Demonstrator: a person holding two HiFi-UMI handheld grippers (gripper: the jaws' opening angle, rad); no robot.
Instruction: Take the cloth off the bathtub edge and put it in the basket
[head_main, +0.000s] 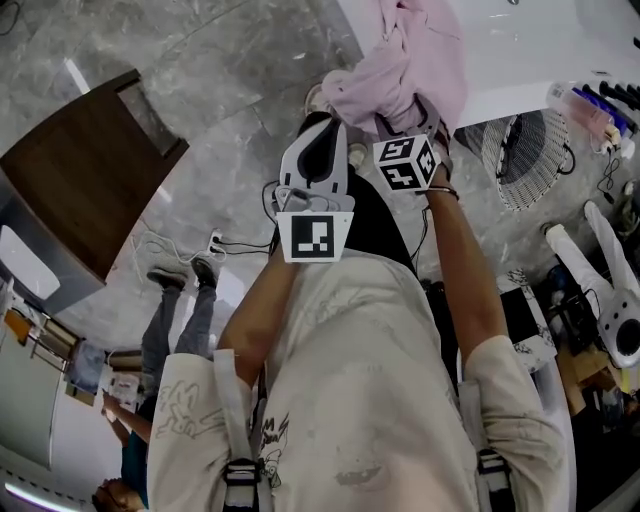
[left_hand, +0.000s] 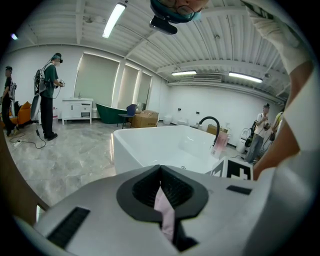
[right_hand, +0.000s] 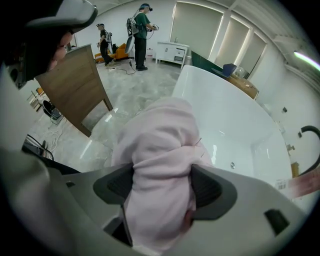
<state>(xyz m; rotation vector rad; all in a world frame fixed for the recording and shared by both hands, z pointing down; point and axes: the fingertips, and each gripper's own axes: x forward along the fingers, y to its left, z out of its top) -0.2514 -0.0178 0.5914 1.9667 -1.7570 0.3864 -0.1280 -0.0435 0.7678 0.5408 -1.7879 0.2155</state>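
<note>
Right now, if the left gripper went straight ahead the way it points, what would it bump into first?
Probably the white bathtub, at its near wall or rim, though the depth is hard to judge from here.

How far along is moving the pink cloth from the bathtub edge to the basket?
Done: nothing yet; the pink cloth still drapes over the bathtub edge. In hand: the left gripper is shut on a thin fold of it, and the right gripper has its jaws wide around a thick bunch. Left: close, lift it off, carry it to the wire basket beside the tub and drop it in.
</note>
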